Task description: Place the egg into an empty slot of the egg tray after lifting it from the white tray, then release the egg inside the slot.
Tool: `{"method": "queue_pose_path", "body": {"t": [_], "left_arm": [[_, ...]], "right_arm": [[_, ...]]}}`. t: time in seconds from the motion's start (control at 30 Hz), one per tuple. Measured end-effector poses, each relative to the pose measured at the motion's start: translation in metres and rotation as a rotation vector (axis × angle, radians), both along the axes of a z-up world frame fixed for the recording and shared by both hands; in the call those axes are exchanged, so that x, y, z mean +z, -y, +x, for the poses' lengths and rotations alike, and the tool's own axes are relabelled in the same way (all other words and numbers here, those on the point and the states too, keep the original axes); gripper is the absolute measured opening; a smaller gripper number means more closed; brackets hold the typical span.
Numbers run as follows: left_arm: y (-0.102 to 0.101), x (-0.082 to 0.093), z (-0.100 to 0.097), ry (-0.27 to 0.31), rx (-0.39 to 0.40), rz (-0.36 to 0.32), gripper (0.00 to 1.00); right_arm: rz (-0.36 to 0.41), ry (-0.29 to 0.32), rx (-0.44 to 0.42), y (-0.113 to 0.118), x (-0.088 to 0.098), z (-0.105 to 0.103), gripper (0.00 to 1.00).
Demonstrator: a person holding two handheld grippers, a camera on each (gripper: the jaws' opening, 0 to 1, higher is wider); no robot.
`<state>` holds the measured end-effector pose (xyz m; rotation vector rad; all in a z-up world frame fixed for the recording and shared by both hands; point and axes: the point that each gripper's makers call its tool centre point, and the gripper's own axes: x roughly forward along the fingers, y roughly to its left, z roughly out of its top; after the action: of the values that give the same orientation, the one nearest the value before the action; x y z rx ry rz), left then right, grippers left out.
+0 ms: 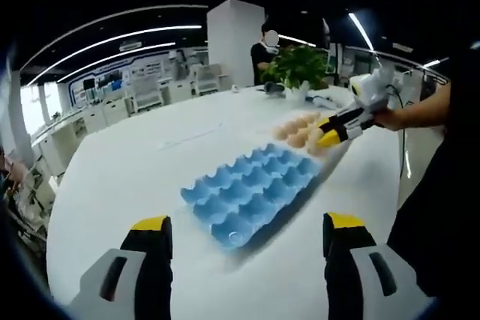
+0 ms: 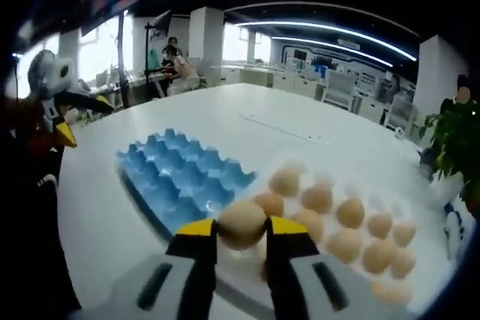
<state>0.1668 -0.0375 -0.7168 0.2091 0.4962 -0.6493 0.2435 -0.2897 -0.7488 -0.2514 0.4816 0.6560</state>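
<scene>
Many eggs (image 2: 352, 226) beside blue tray (image 2: 184, 177), potted plant (image 2: 457, 140)

Left claw (image 1: 246, 231): two black jaws, each capped with a yellow tip; pale grey moulded housings below, each with a dark slot.

Right claw (image 2: 241, 231): same build, black jaws, yellow tips, grey body with dark slots. From the left gripper view (image 1: 334, 131) it shows a white rounded housing with a dark cable trailing.

Person's clothing (image 1: 442, 207): dark.

Matt blue moulded-pulp egg tray (image 2: 180, 177), smooth matt tan eggs (image 2: 349, 230), glossy white table (image 1: 135, 162).
</scene>
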Motion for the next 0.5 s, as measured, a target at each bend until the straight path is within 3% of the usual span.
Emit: {"method": "queue_pose_path", "body": {"t": [0.2, 0.3, 0.5], "left_arm": [[-0.003, -0.005, -0.002, 0.0, -0.02, 0.002, 0.82], [-0.003, -0.004, -0.002, 0.002, -0.024, -0.002, 0.82], [-0.003, -0.009, -0.005, -0.01, -0.03, -0.01, 0.82]], "right_arm": [[0.064, 0.02, 0.018, -0.023, 0.018, -0.003, 0.25], [0.141, 0.019, 0.047, -0.05, 0.031, -0.008, 0.25], [0.187, 0.013, 0.149, -0.099, 0.039, -0.019, 0.25]]}}
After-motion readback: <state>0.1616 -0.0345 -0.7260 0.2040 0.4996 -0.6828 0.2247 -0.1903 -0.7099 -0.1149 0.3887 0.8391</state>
